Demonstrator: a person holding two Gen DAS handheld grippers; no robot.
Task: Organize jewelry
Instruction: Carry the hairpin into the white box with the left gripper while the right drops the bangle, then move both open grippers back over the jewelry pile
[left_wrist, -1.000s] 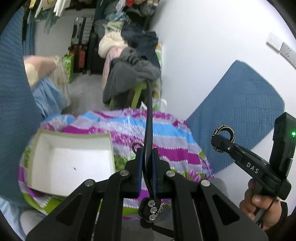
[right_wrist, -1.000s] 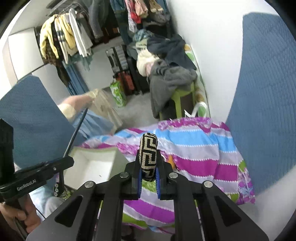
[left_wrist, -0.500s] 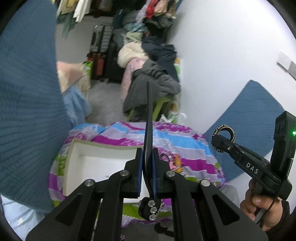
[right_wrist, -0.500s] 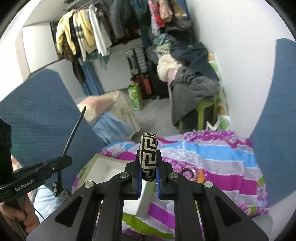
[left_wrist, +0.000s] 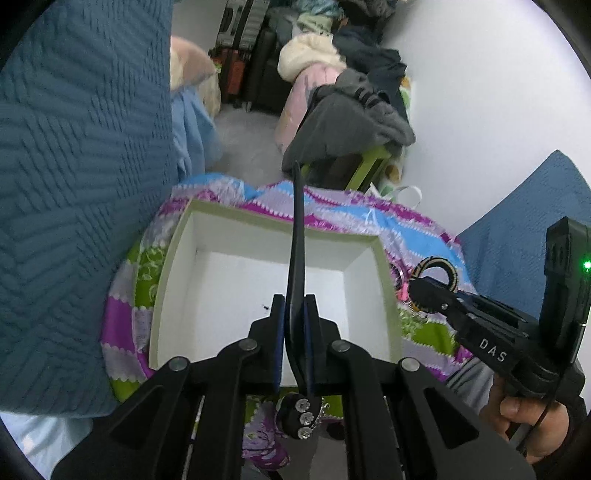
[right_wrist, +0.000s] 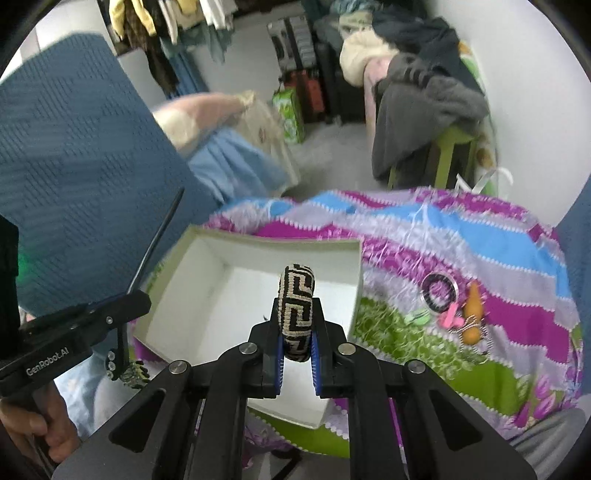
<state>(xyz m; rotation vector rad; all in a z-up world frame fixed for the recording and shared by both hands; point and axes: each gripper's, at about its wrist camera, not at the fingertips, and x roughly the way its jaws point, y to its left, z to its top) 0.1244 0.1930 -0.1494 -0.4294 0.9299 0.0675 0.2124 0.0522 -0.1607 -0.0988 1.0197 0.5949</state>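
A white open box (left_wrist: 266, 295) sits on the striped cloth; it also shows in the right wrist view (right_wrist: 229, 291). My left gripper (left_wrist: 294, 321) is shut on a long black hair stick (left_wrist: 297, 236) with rhinestones at its lower end, held above the box. It shows from the side in the right wrist view (right_wrist: 144, 295). My right gripper (right_wrist: 296, 325) is shut on a black-and-cream patterned bangle (right_wrist: 295, 295) above the box's near side. The bangle also shows in the left wrist view (left_wrist: 436, 269). Loose jewelry (right_wrist: 450, 306) lies on the cloth to the right.
The striped purple, blue and green cloth (right_wrist: 461, 240) covers the surface. Blue quilted cushions (left_wrist: 74, 184) stand at the left and right. A green stool with piled clothes (right_wrist: 424, 110) and suitcases stand behind. A white wall is at the right.
Both grippers have moved forward and tilted down over the box, which now looks larger and more central. Both still hold their items.
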